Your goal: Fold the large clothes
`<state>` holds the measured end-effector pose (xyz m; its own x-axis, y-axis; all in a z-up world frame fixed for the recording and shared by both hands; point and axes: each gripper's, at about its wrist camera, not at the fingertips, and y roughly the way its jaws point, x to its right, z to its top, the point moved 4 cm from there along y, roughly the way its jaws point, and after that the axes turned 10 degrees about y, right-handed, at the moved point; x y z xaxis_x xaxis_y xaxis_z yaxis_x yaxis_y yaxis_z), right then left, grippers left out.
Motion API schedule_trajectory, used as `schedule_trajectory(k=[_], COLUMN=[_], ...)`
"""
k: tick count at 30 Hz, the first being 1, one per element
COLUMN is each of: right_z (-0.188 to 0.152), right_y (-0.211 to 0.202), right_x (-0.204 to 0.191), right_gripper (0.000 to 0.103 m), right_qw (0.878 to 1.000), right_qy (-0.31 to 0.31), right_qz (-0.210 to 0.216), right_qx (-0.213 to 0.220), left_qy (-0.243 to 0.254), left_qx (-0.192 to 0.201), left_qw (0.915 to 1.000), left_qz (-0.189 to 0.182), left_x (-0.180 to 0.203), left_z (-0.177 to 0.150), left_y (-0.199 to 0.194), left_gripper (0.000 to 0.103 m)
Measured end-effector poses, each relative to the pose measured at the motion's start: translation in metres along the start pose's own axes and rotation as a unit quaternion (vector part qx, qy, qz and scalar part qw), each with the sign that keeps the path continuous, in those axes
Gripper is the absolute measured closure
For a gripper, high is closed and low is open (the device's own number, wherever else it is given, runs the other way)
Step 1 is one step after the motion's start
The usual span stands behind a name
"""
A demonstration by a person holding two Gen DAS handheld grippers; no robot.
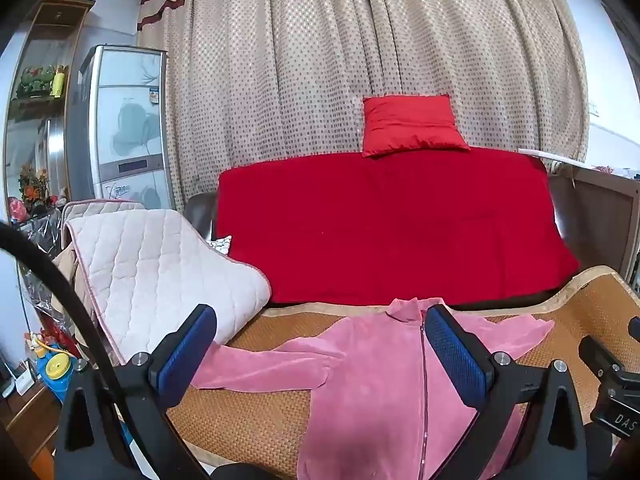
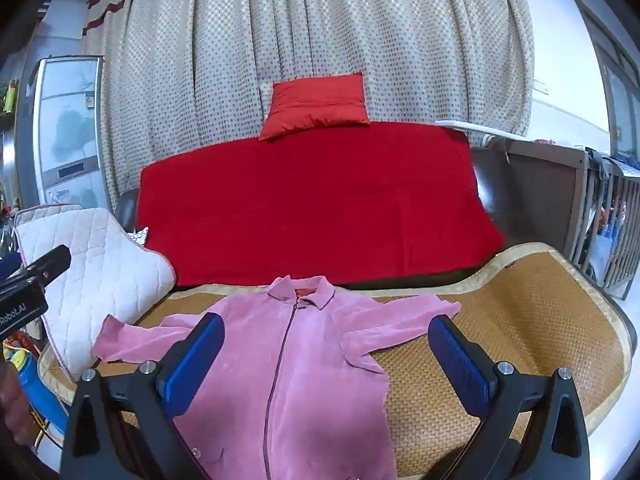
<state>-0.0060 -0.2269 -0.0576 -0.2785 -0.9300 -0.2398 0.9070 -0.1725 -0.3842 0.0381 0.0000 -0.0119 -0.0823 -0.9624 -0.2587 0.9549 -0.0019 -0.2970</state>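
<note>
A pink zip-front jacket (image 2: 320,360) lies flat and face up on a woven straw mat (image 2: 520,312), collar toward the sofa, both sleeves spread out to the sides. It also shows in the left wrist view (image 1: 372,380). My left gripper (image 1: 320,354) is open and empty, hovering above the jacket's left half. My right gripper (image 2: 326,360) is open and empty, hovering above the jacket's chest and right sleeve. The other gripper's body shows at the right edge of the left wrist view (image 1: 612,380).
A white quilted pad (image 2: 92,276) lies over the mat's left end, touching the left sleeve's cuff. Behind the mat stands a sofa under a red cover (image 2: 312,200) with a red cushion (image 2: 316,106). A wooden crib (image 2: 600,216) stands at the right.
</note>
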Motion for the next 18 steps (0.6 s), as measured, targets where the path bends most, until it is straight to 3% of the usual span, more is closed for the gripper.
schedule_trajectory(k=[4,11,18], right_z=[0.007,-0.021,-0.016], right_y=[-0.003,0.017,0.012], right_x=[-0.002,-0.014,-0.019], right_gripper=[0.000,0.000,0.000], right_qw=[1.000,1.000,1.000], right_qy=[-0.004,-0.015,-0.013], right_qz=[-0.002,0.004,0.010], right_qx=[-0.008,-0.008,-0.014], left_qy=[0.004,0.003,0.006], left_qx=[-0.005,-0.007,-0.005], left_qw=[1.0000,0.9999,0.9999], left_qz=[0.005,0.010,0.012], left_x=[0.000,0.009,0.003], left_z=[0.000,-0.007,-0.009], left_y=[0.000,0.001,0.005], left_gripper=[0.000,0.000,0.000])
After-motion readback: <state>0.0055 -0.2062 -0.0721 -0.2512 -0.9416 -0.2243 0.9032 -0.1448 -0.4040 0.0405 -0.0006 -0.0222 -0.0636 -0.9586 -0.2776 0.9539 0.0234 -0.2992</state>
